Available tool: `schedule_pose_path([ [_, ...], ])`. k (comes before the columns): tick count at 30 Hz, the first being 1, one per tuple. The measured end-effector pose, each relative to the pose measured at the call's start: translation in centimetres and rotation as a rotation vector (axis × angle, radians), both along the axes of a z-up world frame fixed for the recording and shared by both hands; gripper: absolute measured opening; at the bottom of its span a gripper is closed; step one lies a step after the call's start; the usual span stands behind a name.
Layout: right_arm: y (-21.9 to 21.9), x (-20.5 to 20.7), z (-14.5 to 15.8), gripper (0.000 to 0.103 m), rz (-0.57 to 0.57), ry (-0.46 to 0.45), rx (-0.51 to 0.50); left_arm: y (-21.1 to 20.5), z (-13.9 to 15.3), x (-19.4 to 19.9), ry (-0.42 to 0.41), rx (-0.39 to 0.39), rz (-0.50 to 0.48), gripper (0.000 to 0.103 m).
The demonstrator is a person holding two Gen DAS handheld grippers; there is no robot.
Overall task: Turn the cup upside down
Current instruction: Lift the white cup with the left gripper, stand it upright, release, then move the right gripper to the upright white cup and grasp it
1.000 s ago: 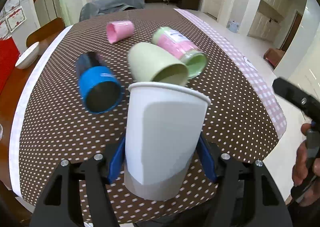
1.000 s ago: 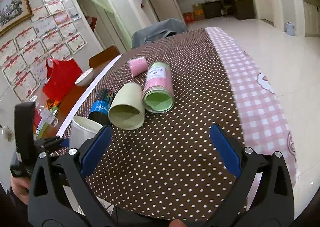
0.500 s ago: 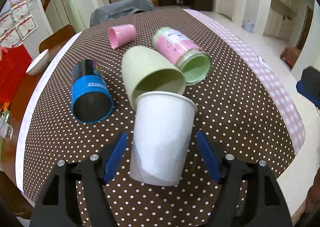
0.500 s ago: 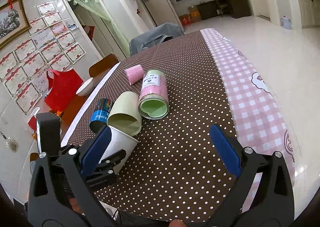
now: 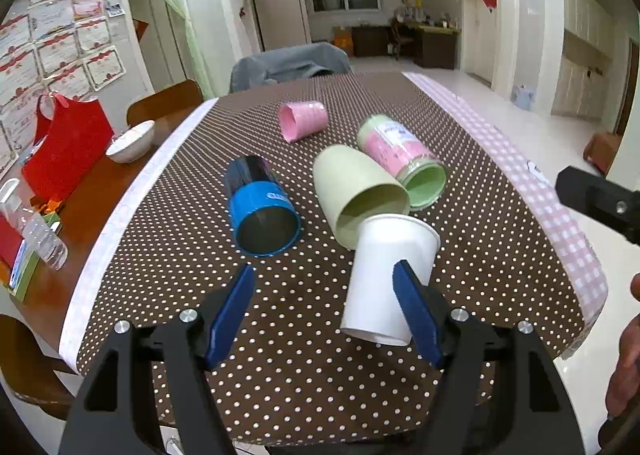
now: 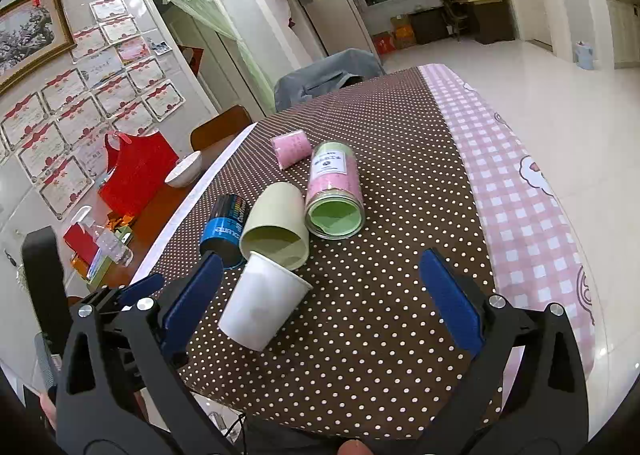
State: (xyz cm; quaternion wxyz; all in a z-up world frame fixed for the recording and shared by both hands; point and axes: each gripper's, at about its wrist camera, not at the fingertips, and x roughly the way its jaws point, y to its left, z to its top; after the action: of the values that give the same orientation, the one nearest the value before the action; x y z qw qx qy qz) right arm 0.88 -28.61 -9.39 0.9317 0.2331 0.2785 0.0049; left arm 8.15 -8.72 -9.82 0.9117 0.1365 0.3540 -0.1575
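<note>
A white paper cup [image 5: 388, 279] lies on its side on the dotted brown tablecloth, its rim against the pale green cup [image 5: 356, 187]. It also shows in the right wrist view [image 6: 264, 303]. My left gripper [image 5: 324, 315] is open; the white cup lies just beyond its right finger, not held. My right gripper [image 6: 320, 303] is open and empty, above the near table edge, with the white cup just inside its left finger.
Lying on the cloth are a blue-black can [image 5: 260, 207], a pink-green jar [image 5: 404, 159] and a pink cup [image 5: 302, 121]. A white bowl [image 5: 130, 141], red bag [image 5: 66, 147] and bottle [image 5: 40, 239] sit on the bare wood at left. The table edge [image 5: 576, 287] is at right.
My left gripper opened and let go of the white cup, which fell onto its side. The left gripper drew back and to the left. The right gripper stayed open.
</note>
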Motion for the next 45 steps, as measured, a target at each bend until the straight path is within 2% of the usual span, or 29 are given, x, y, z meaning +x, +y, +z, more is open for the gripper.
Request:
schedule_pose_path([
  [11,2.0,0.0,1.5,0.097,0.034,-0.003,-0.041,1.9,3.5,-3.1,-0.109,-0.031,0.038,0.071],
  [26,5.8,0.0,4.4,0.097,0.094,-0.015,-0.111,6.3,7.9,-5.3,-0.226,-0.114,0.162,0.071],
  [41,5.9,0.3,5.2,0.097,0.096,-0.005,-0.073,8.7,9.9,-6.6,-0.273,-0.179,0.205,0.071],
  [45,5.7,0.8,4.6,0.097,0.107,0.015,-0.043,9.1,9.7,-6.3,-0.263,-0.189,0.214,0.077],
])
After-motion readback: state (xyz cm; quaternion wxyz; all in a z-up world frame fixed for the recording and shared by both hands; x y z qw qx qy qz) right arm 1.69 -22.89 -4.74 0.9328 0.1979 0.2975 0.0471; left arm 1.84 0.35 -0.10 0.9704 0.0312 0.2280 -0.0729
